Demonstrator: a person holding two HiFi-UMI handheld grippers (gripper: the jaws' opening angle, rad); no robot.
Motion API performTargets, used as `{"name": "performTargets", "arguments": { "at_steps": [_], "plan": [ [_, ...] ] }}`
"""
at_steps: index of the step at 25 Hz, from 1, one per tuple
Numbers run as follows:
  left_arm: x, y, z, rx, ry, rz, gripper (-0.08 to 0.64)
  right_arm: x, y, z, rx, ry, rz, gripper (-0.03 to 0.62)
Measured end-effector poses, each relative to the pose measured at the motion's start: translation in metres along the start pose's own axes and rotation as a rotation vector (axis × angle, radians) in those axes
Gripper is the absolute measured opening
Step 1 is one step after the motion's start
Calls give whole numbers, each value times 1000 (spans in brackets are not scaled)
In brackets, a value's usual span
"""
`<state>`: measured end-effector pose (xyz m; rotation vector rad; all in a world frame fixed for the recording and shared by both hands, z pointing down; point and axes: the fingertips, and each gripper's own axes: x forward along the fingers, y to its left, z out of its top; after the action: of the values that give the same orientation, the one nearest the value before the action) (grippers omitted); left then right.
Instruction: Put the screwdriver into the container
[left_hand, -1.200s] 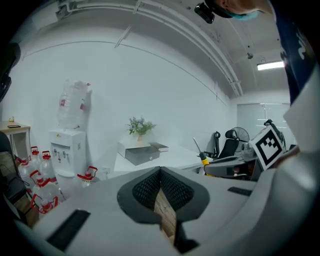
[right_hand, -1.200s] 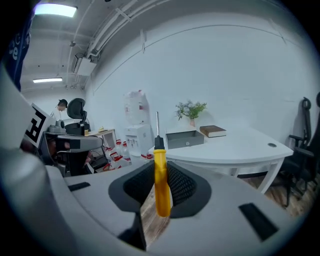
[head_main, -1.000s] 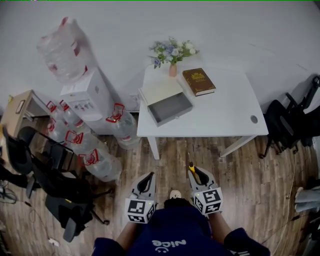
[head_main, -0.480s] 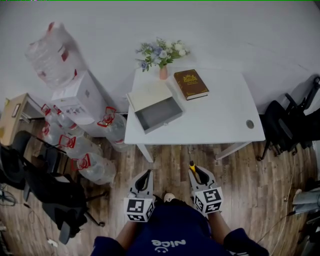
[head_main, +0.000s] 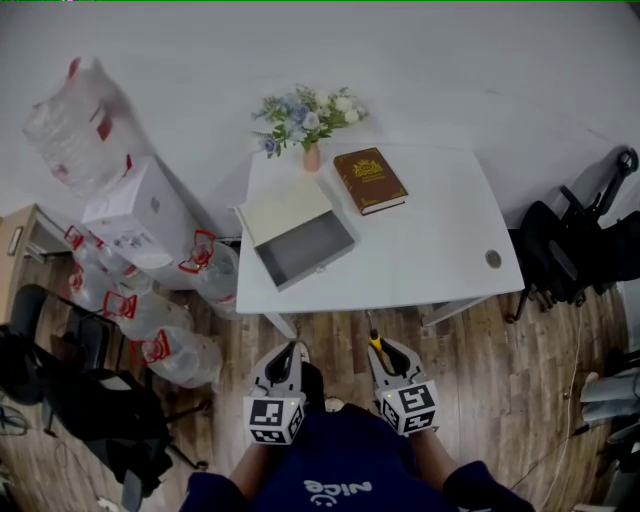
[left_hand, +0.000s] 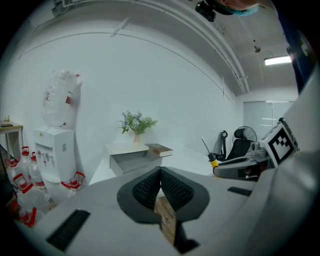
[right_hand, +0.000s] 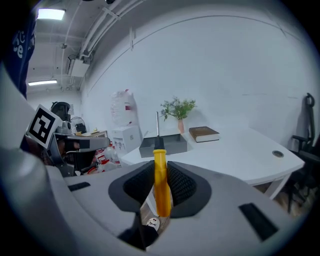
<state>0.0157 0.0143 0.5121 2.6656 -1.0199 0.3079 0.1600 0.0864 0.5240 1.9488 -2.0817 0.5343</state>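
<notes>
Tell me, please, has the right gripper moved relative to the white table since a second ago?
Yes. The right gripper, holding the screwdriver, has come closer to the near edge of the table.

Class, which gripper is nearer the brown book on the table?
Right. The right gripper is short of the table, nearly in line with the book; the left gripper sits further to its left.

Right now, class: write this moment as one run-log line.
right gripper: shut on screwdriver | left gripper: shut, empty | container: empty, on table

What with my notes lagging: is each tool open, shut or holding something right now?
Left tool: closed, empty.
Right tool: closed on the screwdriver.
</notes>
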Motion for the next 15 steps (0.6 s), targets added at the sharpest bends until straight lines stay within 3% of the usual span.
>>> {"name": "performTargets", "arguments": {
  "at_steps": [15],
  "plan": [
    [119, 97, 62, 10, -44, -85, 17, 128, -23, 73, -76, -2, -59, 94]
  ]
}}
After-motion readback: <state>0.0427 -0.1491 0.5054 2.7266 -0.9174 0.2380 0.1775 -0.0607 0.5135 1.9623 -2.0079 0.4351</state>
